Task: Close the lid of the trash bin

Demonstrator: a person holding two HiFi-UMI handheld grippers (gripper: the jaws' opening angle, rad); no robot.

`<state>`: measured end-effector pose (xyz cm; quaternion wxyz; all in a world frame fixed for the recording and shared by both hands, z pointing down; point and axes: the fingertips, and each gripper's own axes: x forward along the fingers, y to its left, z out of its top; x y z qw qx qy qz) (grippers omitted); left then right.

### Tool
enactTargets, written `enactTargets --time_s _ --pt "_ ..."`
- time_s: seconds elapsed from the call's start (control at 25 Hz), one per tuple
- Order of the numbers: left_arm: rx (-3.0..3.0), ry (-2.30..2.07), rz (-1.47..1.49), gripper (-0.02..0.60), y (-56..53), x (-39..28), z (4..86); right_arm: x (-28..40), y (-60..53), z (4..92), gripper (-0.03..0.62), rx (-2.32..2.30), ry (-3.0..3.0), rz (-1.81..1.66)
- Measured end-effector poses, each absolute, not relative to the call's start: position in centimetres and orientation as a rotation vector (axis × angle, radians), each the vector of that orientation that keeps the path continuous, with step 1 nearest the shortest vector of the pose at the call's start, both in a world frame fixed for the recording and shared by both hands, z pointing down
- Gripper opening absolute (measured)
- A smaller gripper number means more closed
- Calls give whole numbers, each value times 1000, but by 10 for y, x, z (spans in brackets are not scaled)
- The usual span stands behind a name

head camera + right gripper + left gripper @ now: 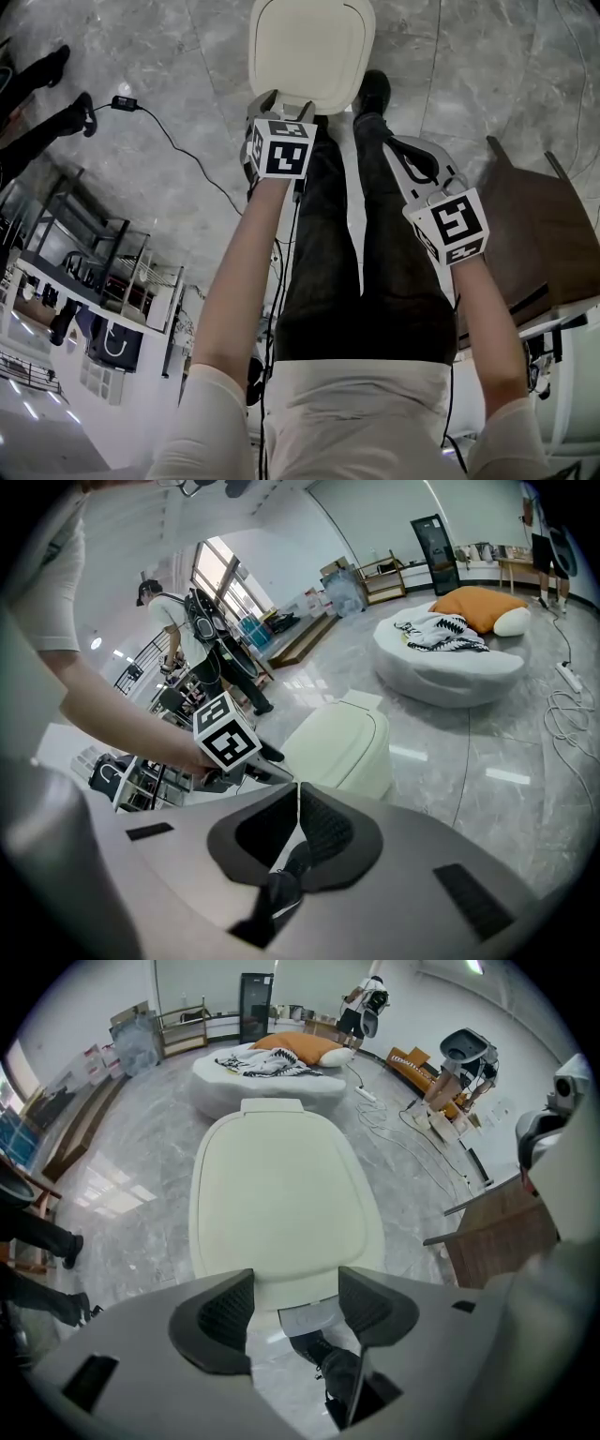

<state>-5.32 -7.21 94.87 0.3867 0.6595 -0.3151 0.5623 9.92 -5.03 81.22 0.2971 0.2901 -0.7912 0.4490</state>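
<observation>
Left forearm (246, 267) stretched down, left claw (295, 1290) spread at lid (281, 1194).

The bin (360, 767) is standing upright on the grey marble floor (141, 1194), a cream plastic body with rounded corners. Its lid (281, 1204) is lying flat on top, sitting flush on the body's rim all round. The lid is showing as a smooth, pale, rounded rectangle, slightly domed, with a small hinge tab jutting from its far end.
</observation>
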Motion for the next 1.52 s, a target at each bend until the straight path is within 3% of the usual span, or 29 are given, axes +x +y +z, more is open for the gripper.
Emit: enactTargets --time_s 0.28,0.4,0.76,1.0,1.16,1.52 --pt "1671 -832 1488 293 -70 -59 959 91 -44 819 31 771 -2099 1206" --pt "1674 -867 1503 264 -72 -60 959 91 -44 820 31 772 -2098 1206" --pt "1682 -831 1407 310 -71 -63 936 90 -48 811 31 771 -2087 1167" --pt "1758 -884 1402 303 -70 -97 838 104 -59 753 31 812 -2088 1091" --pt "1800 -943 1376 260 -74 -112 756 125 -70 700 31 847 -2104 1007" --pt "1960 -1067 1174 196 -98 -89 624 146 -92 607 31 884 -2168 854"
